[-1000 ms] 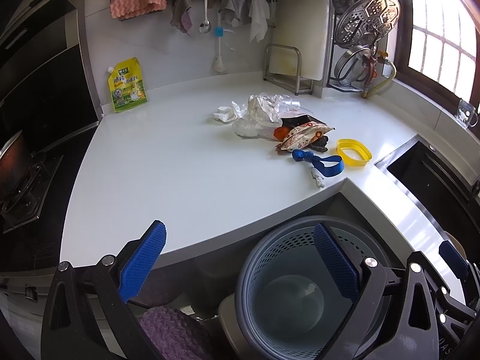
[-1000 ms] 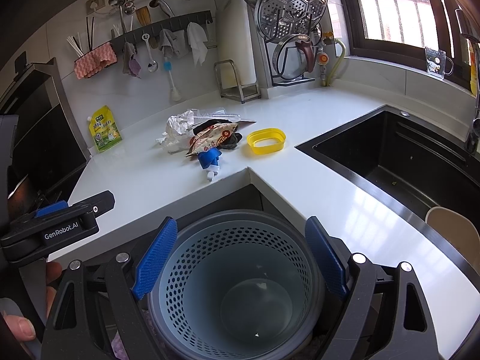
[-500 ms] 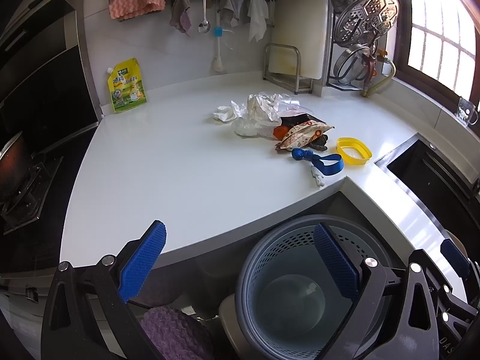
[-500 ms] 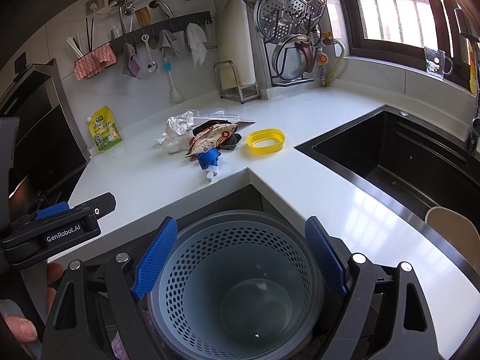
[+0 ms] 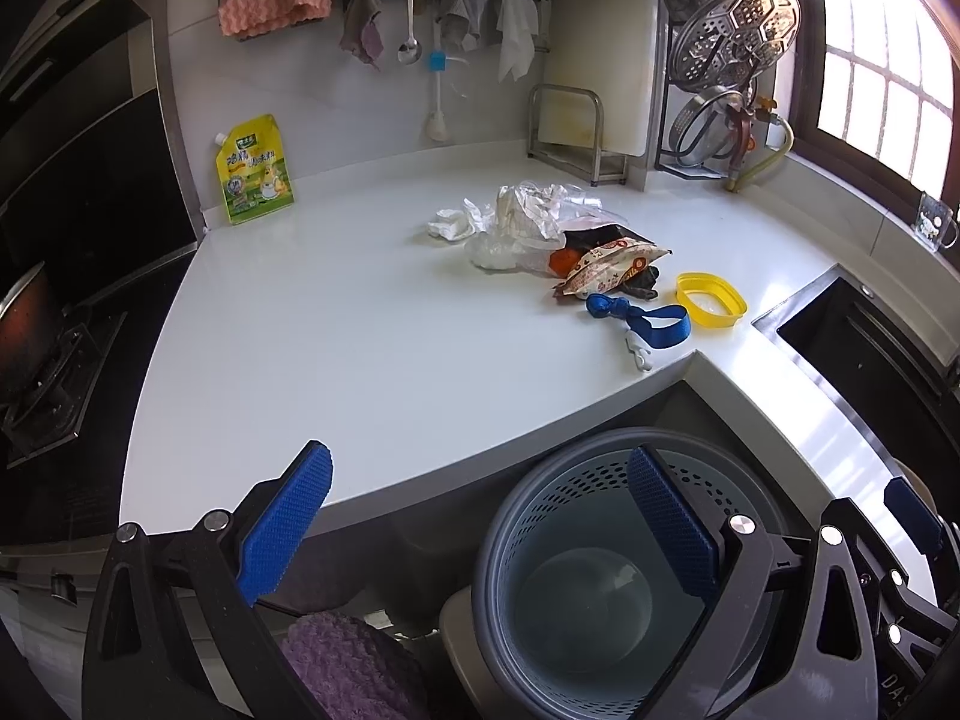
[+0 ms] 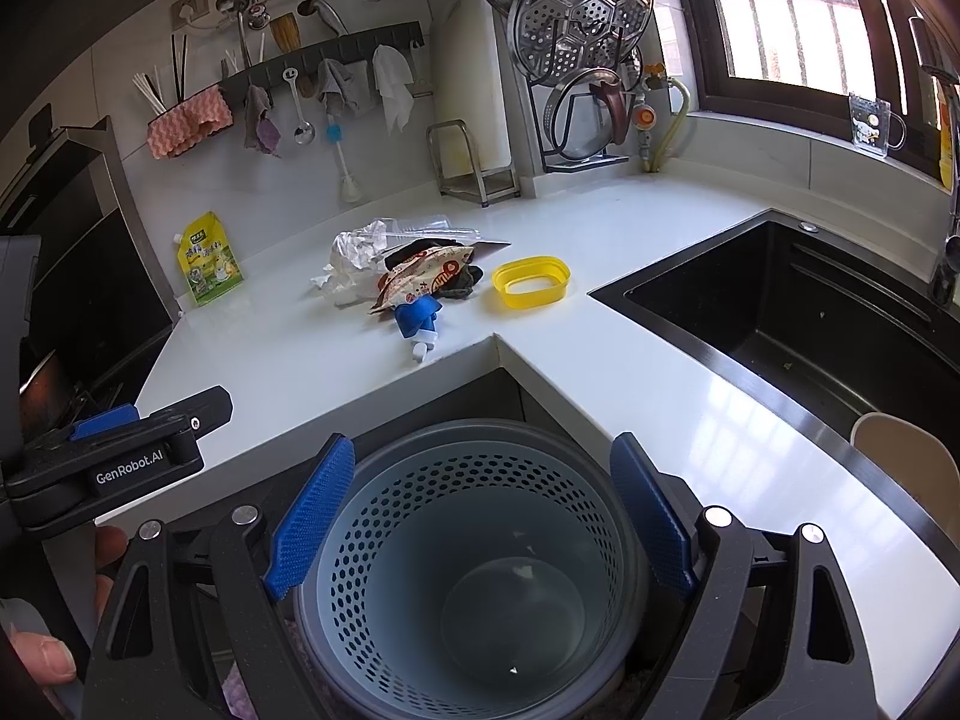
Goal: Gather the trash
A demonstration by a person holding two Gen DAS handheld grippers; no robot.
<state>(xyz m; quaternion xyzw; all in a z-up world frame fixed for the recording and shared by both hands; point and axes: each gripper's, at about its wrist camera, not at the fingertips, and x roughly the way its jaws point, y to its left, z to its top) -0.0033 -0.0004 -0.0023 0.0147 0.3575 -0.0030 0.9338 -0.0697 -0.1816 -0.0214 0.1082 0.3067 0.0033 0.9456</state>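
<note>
**Trash (image 5: 558, 240) piled on counter, bin empty, tongs idle**

Nearest: left gripper (image 5: 480, 480) and right gripper (image 6: 483, 456), both spread wide, pinching nothing, poised over the bin (image 5: 576, 480). Perforated grey-blue, set on the floor below the counter (image 5: 330, 330) edge, empty but for a few specks.

Beyond, near the counter's inner corner: blue strap (image 5: 648, 318), yellow ring (image 5: 711, 299), snack packet (image 5: 612, 261), crumpled clear plastic and white tissue. Heaped close together in one cluster, well apart from both grippers.

Barely changed from a second ago: same pile, same spread tongs, only a slight drift of view. Probably the very start, then, with nothing collected and the first reach forward yet to come.

Legible: "GenRobot.AI" on the left gripper's side, seen from the right wrist. Farther back against the wall, a yellow-green pouch (image 5: 255, 171), printing too small to read; likewise the packet's lettering.
</note>
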